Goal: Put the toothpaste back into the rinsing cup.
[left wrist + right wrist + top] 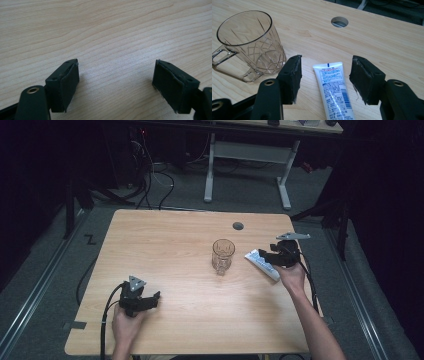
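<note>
- The left gripper sits low at the near left of the wooden table, held in the person's left hand; its own view shows its jaws wide apart over bare wood grain, with nothing between them.
- A black cable trails from that gripper back toward the table's near edge.
- Farther in and to the right, the right gripper is held in the right hand, its jaws standing apart.
- The toothpaste tube, white with blue print, lies flat on the table in the gap between those jaws. Its flat crimped end points away from the gripper and its length runs back under it.
- In the right gripper view neither pad touches the tube; a strip of bare wood shows on each side of it.
- In the high view the tube pokes out from under the gripper at a slant toward the middle of the table.
- A clear cut-pattern glass mug with a handle stands upright just beyond the jaw that shows at the left of the right gripper view, close to that jaw but apart from the tube.
- Beyond the tube, nearer the far edge, is a round cable hole in the tabletop, well apart from both.
- Past the table a white desk frame stands on the grey floor.
</note>
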Action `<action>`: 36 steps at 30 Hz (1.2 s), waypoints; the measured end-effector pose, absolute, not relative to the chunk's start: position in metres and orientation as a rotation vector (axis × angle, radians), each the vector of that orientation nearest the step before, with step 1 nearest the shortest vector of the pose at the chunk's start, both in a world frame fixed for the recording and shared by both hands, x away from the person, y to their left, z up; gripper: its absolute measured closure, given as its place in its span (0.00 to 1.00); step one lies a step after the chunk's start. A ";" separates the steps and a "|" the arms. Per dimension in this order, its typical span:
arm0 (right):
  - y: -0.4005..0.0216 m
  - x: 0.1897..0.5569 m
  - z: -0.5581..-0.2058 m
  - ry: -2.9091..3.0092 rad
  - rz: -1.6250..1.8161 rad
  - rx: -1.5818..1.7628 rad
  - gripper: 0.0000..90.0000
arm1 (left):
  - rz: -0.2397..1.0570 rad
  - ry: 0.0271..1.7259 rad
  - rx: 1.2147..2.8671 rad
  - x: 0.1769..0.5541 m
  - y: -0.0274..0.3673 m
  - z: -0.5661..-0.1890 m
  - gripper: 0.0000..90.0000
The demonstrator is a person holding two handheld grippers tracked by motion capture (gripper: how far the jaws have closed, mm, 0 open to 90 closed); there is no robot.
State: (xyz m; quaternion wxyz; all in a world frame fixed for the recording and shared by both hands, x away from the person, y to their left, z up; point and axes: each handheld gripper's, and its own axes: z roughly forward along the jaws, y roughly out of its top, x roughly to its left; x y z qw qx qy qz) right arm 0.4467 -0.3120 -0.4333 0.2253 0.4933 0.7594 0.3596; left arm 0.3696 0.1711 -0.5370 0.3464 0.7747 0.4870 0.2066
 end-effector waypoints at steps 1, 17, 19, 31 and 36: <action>-0.311 0.448 -0.433 2.101 0.983 1.361 0.47 | 0.536 1.263 2.011 0.370 0.171 -0.537 0.24; -0.301 0.476 -0.444 2.225 0.839 1.367 0.42 | 0.536 1.264 2.010 0.370 0.171 -0.537 0.24; -0.299 0.479 -0.446 2.241 0.812 1.375 0.41 | 0.536 1.264 2.011 0.370 0.171 -0.537 0.24; -0.292 0.497 -0.464 2.309 0.660 1.417 0.39 | 0.536 1.264 2.010 0.370 0.171 -0.537 0.24; -0.288 0.504 -0.473 2.347 0.600 1.428 0.39 | 0.536 1.264 2.011 0.370 0.171 -0.537 0.24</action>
